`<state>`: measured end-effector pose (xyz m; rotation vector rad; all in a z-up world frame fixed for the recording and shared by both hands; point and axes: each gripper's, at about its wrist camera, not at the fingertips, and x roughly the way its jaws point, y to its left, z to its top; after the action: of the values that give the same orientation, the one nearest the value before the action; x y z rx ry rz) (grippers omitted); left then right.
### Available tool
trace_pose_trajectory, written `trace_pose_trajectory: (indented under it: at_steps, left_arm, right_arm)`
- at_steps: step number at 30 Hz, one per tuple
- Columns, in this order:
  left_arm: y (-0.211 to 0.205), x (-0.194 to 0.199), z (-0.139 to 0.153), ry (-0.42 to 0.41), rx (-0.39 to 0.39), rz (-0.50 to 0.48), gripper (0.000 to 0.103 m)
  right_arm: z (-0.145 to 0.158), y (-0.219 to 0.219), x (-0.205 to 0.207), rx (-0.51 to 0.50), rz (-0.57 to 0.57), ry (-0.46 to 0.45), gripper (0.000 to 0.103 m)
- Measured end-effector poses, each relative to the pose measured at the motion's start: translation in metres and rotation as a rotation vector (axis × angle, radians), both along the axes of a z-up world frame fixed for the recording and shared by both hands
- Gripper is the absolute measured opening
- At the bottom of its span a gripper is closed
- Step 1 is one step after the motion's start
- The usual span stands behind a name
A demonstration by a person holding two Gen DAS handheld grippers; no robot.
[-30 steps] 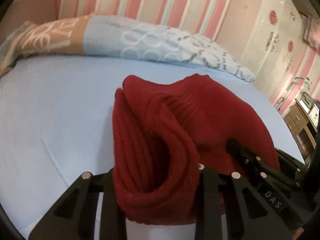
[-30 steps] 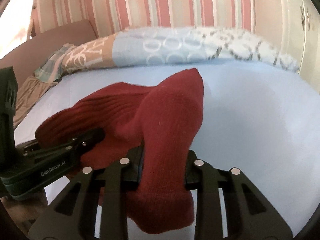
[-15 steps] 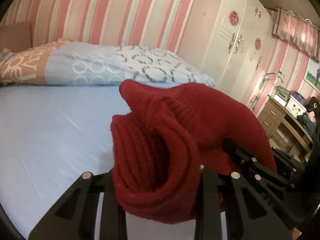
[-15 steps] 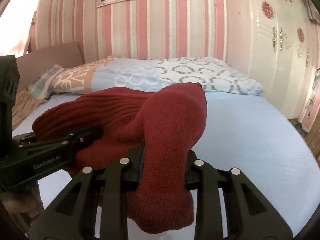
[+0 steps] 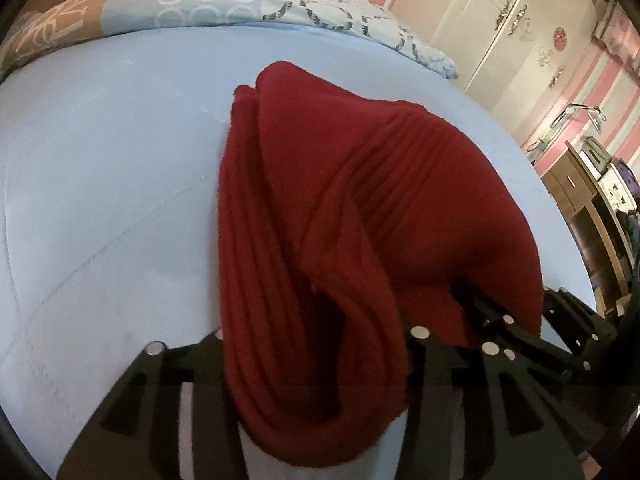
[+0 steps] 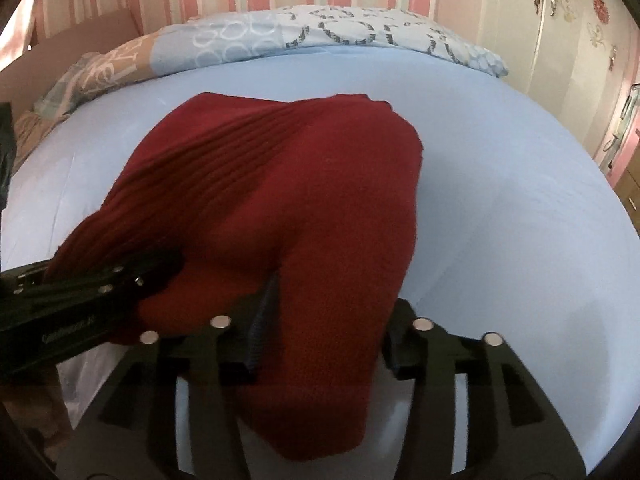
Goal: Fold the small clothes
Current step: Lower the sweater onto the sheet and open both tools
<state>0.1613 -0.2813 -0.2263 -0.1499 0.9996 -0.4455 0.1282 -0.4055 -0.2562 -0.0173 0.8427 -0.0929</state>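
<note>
Two views, one soft load. Left wrist: your left tool (image 5: pixel 316 336) is opening around the red knit garment's (image 5: pixel 360 200) ribbed edge, draped on the bed (image 5: pixel 100 200). Right wrist: your right tool (image 6: pixel 320 328) is opening, its left pad already clear of the cloth. Light and floppy; take it by thick folded edges. No containers show.

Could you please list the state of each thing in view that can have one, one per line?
Garment: red knit, folded double, draped on the sheet, its near edge between both grippers' fingers.
Left gripper: jaws opening, garment between them.
Right gripper: jaws opening, garment between them.
Wardrobe: doors closed.
</note>
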Motion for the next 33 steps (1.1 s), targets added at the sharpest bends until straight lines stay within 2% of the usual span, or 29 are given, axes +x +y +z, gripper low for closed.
trace_pose_trajectory:
  at_steps: [1, 2, 4, 7, 10, 22, 24, 28, 32, 33]
  left_arm:
    - [0.000, 0.000, 0.002, 0.000, 0.009, -0.001, 0.052]
    - [-0.001, 0.001, 0.004, -0.003, 0.022, -0.001, 0.064]
    - [0.003, -0.001, 0.006, -0.024, 0.084, 0.034, 0.084]
    - [0.021, 0.000, -0.001, -0.014, 0.074, 0.054, 0.091]
    - [0.031, -0.003, -0.007, -0.017, 0.068, 0.045, 0.093]
    - [0.056, -0.019, 0.016, -0.108, -0.018, 0.056, 0.093]
    - [0.056, -0.021, 0.018, -0.119, -0.010, 0.062, 0.093]
    - [0.064, -0.023, 0.013, -0.109, -0.027, 0.090, 0.093]
    - [0.076, -0.026, -0.015, -0.036, -0.033, 0.119, 0.096]
    - [0.076, -0.027, -0.016, -0.038, -0.037, 0.120, 0.096]
  right_arm:
    - [0.001, 0.000, 0.001, -0.016, -0.005, 0.002, 0.067]
    - [0.001, 0.001, 0.001, -0.038, -0.011, 0.010, 0.070]
    - [-0.001, -0.001, -0.003, -0.053, -0.034, 0.011, 0.084]
    - [-0.007, -0.013, -0.004, -0.026, -0.072, 0.033, 0.097]
    - [-0.009, -0.020, -0.007, -0.008, -0.080, 0.051, 0.100]
    - [0.002, -0.022, -0.029, 0.011, -0.115, 0.045, 0.100]
    - [0.001, -0.022, -0.031, 0.012, -0.118, 0.050, 0.100]
    - [-0.001, -0.025, -0.036, 0.022, -0.126, 0.062, 0.100]
    - [-0.008, -0.026, -0.039, 0.021, -0.124, 0.092, 0.100]
    - [-0.008, -0.026, -0.040, 0.019, -0.126, 0.094, 0.100]
